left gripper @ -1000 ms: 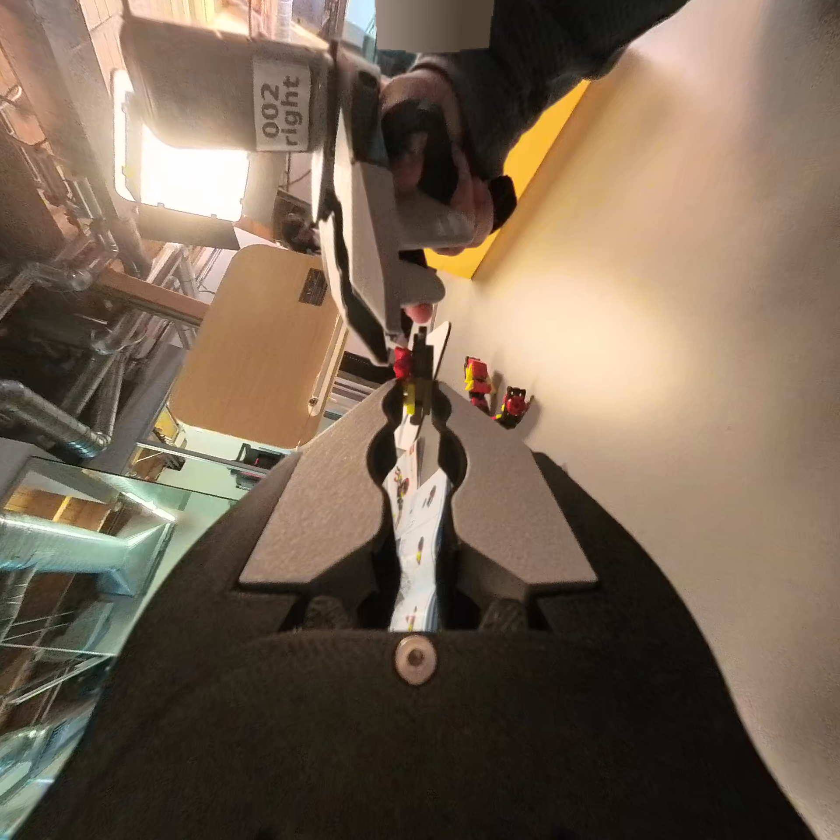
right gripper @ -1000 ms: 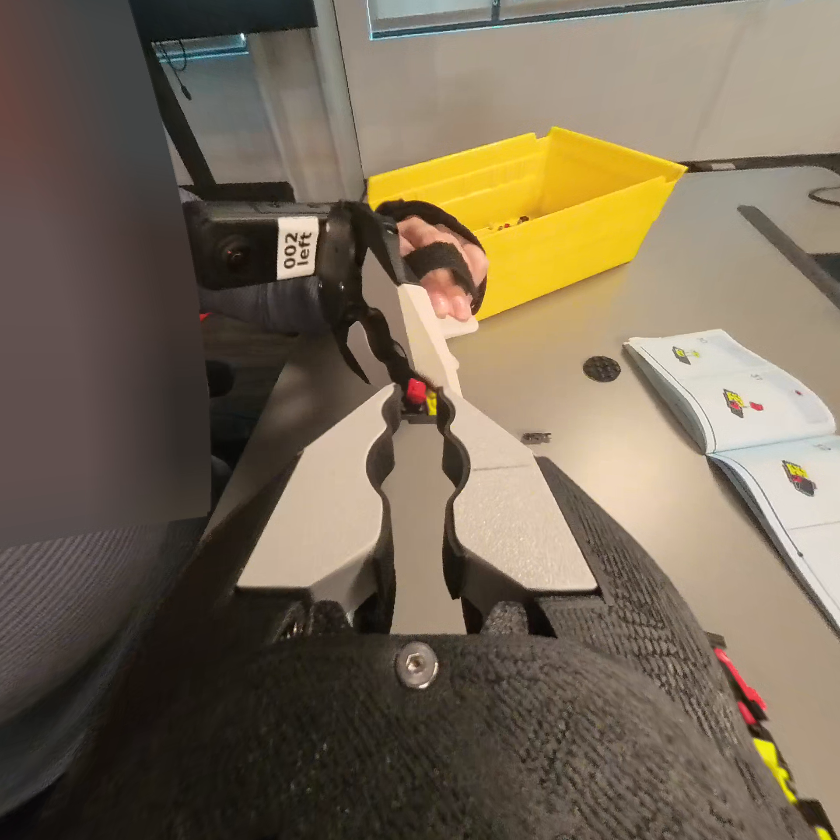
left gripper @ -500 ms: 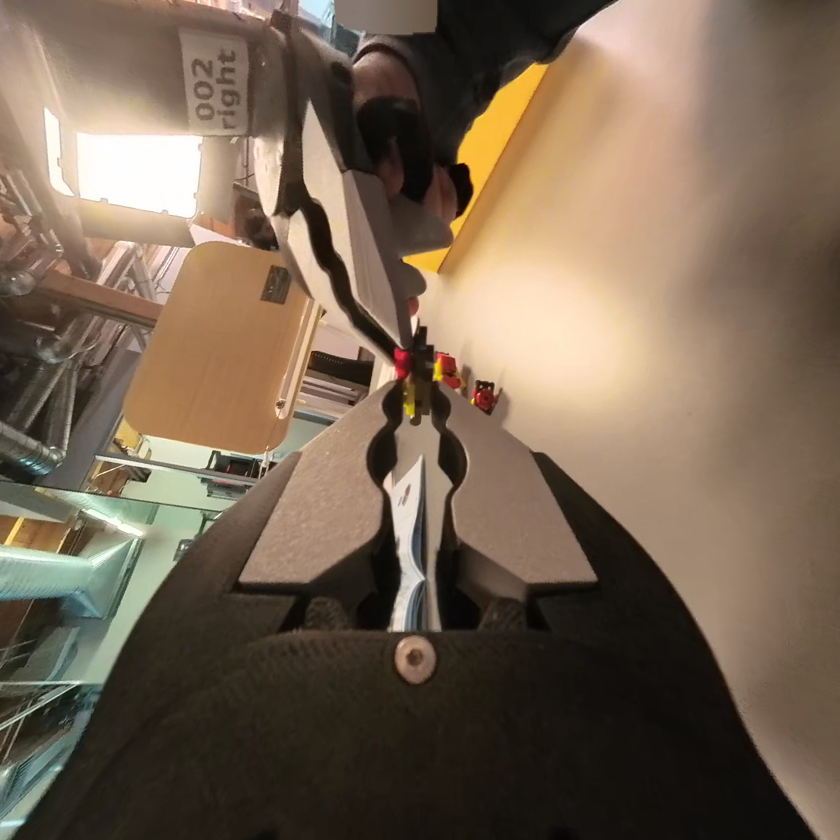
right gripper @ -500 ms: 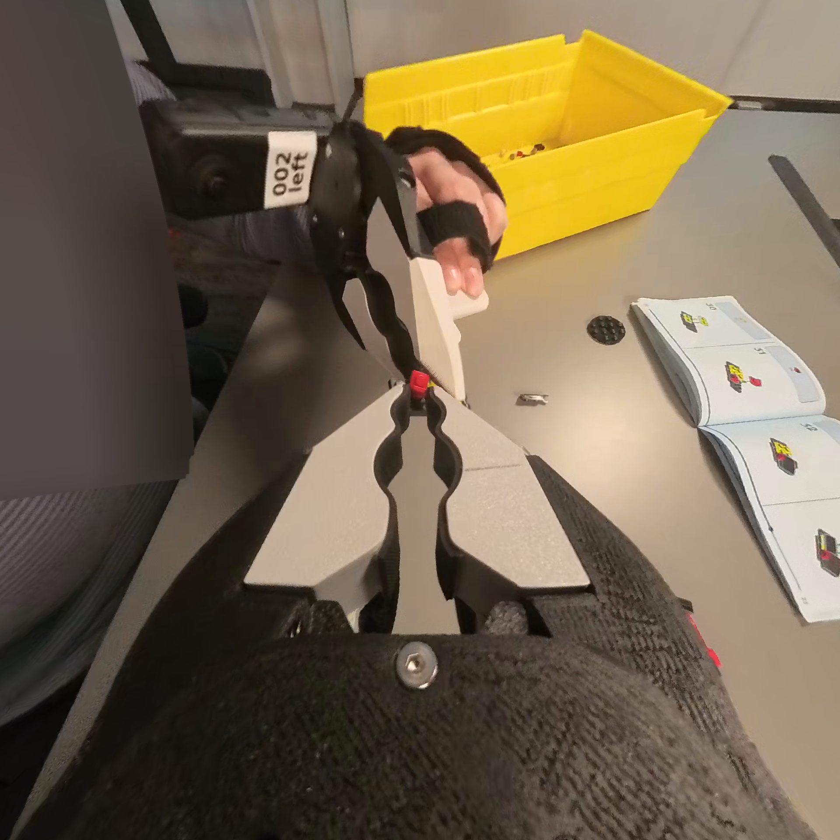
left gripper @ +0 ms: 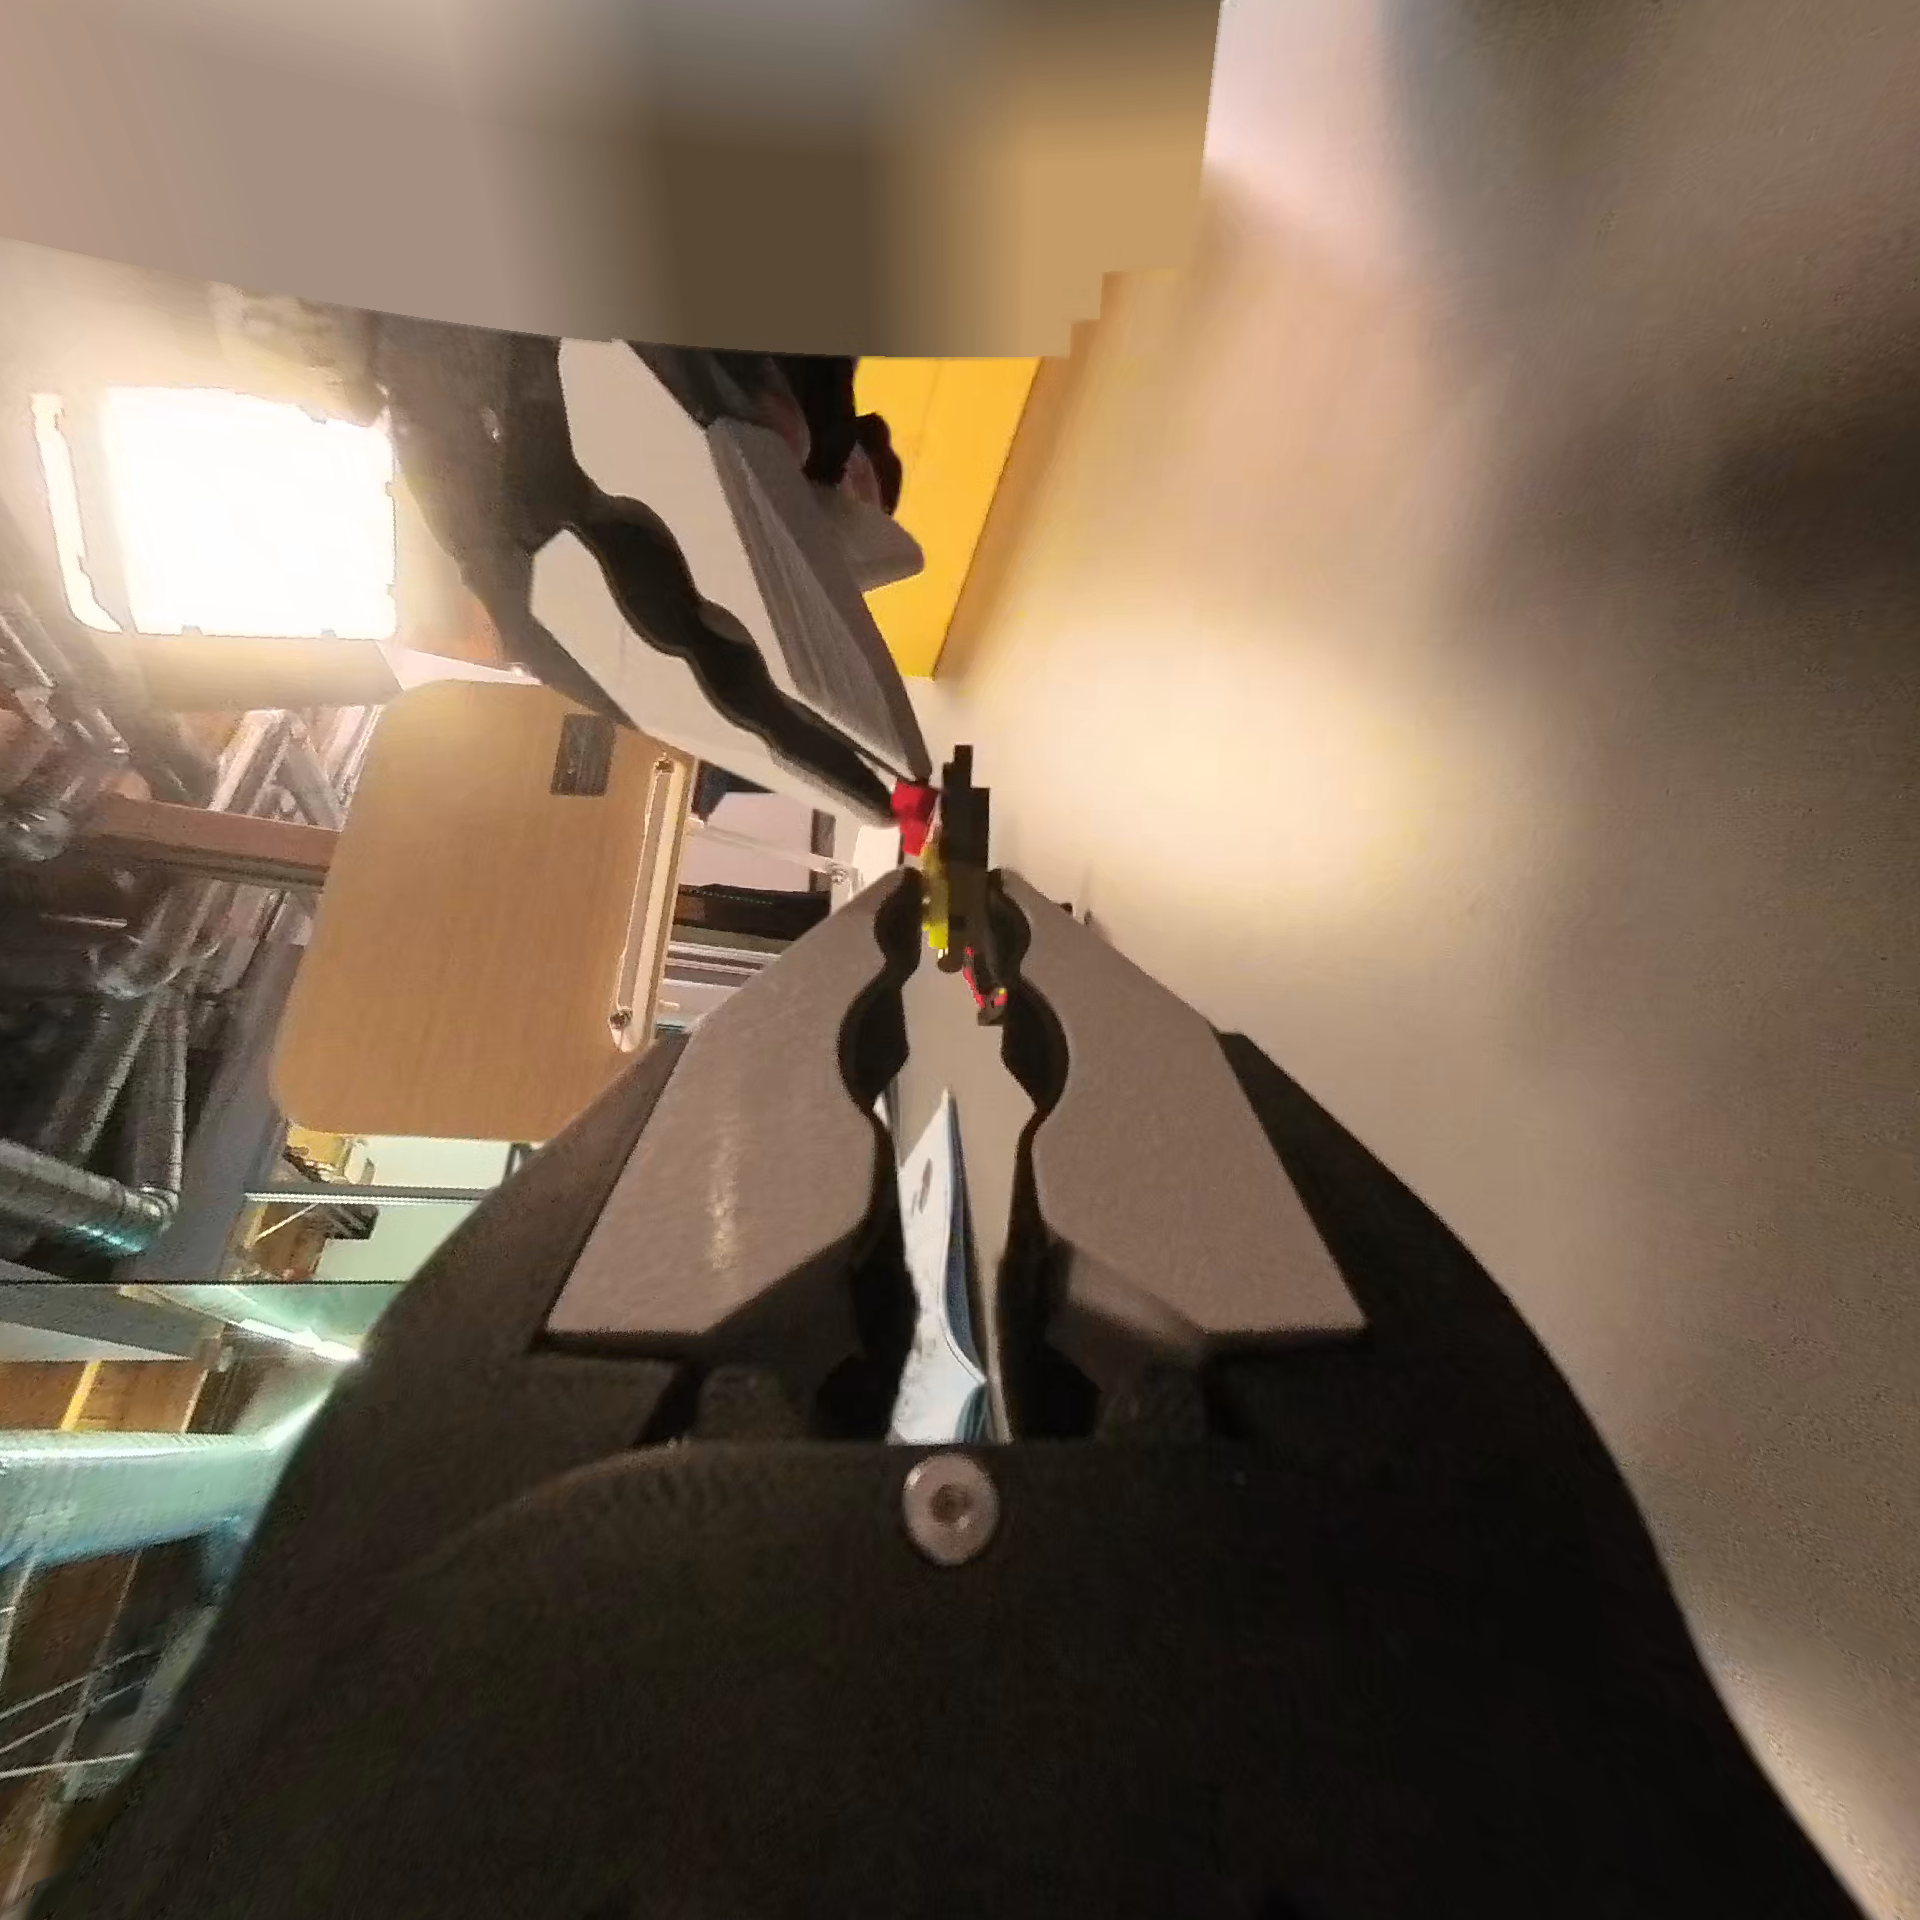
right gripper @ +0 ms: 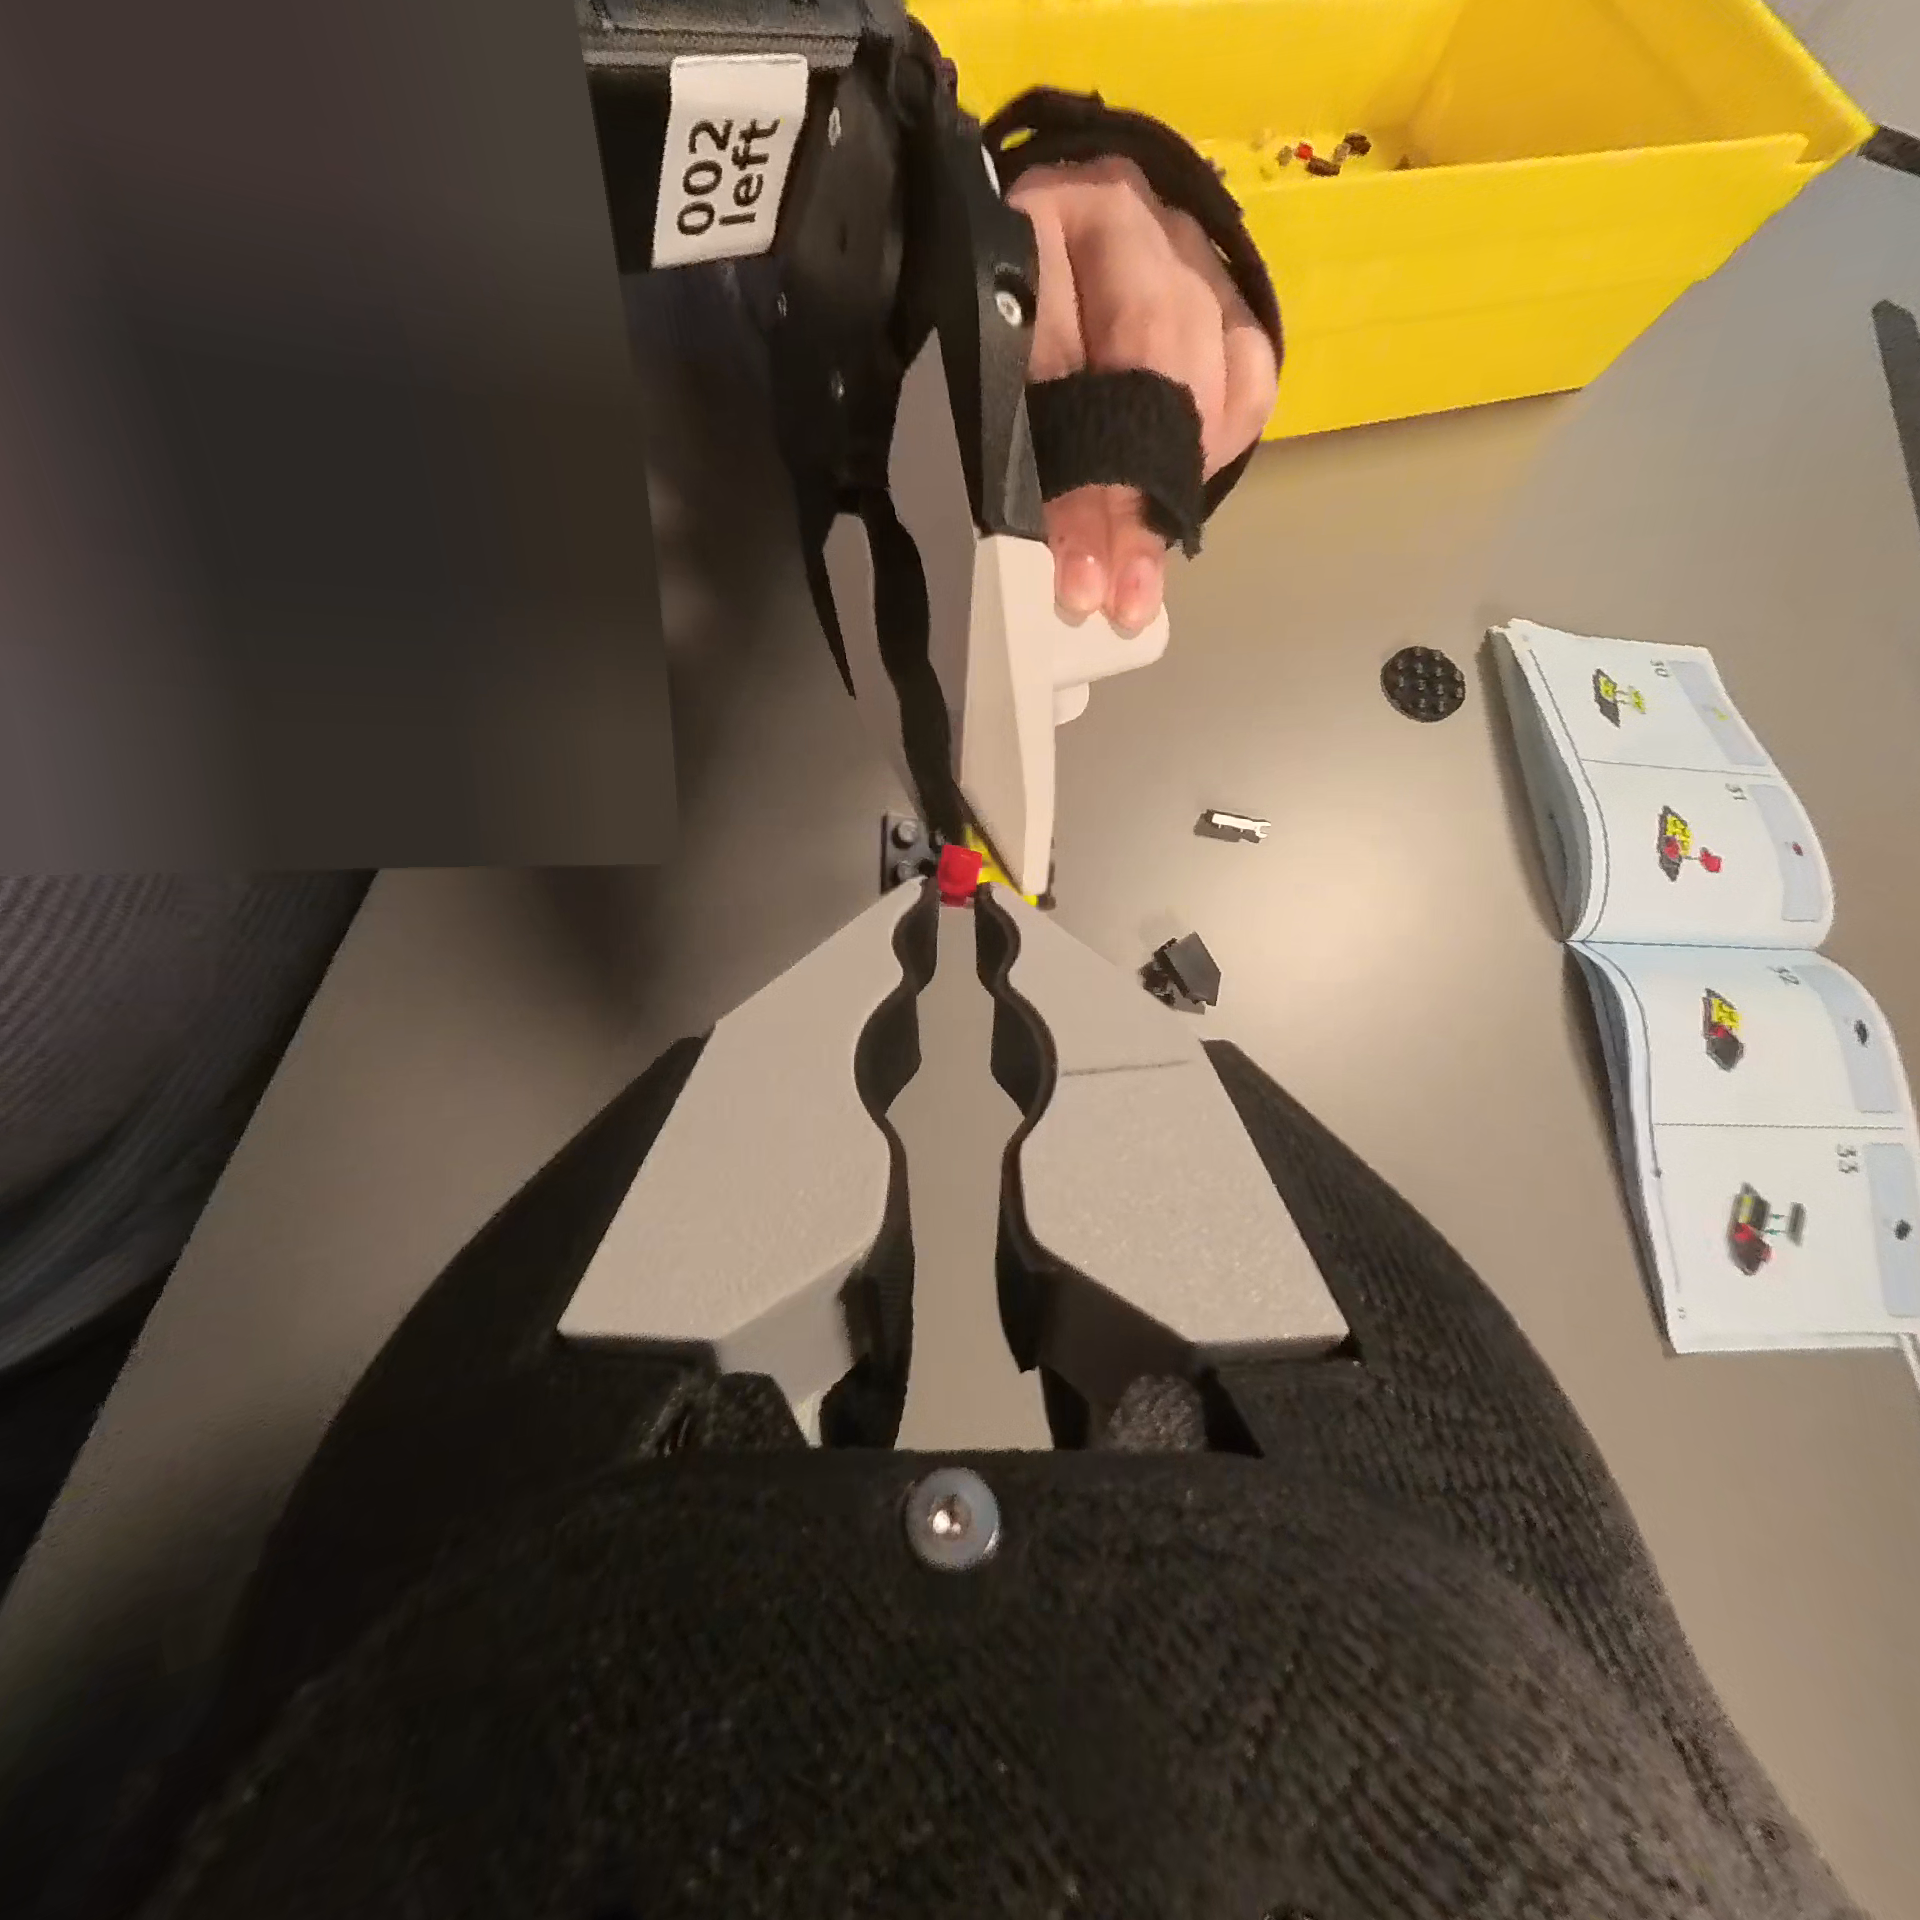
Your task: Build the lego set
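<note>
Right tongs (right gripper: 957,902): nearly closed, tips pinching a small red brick (right gripper: 957,869). Brick pressed against the side of a black-and-yellow model (left gripper: 961,852).

Left tongs (left gripper: 961,883): narrow gap, tips clamped on the model, held above the grey bench (right gripper: 1351,935). Left tongs come down steeply from above onto the right tongs' tips; a strapped hand (right gripper: 1138,343) grips their handle.

Places relative to the red brick:
- Black sloped piece (right gripper: 1184,969): on the bench, just beside, to the right and nearer the camera.
- Small grey-and-black piece (right gripper: 1233,827): on the bench, near, to the right.
- Round black plate (right gripper: 1422,682): farther right and beyond.
- Open instruction booklet (right gripper: 1714,977): flat on the bench, well apart, far right.
- Yellow bin (right gripper: 1455,239): well apart, beyond and right, loose pieces inside.
</note>
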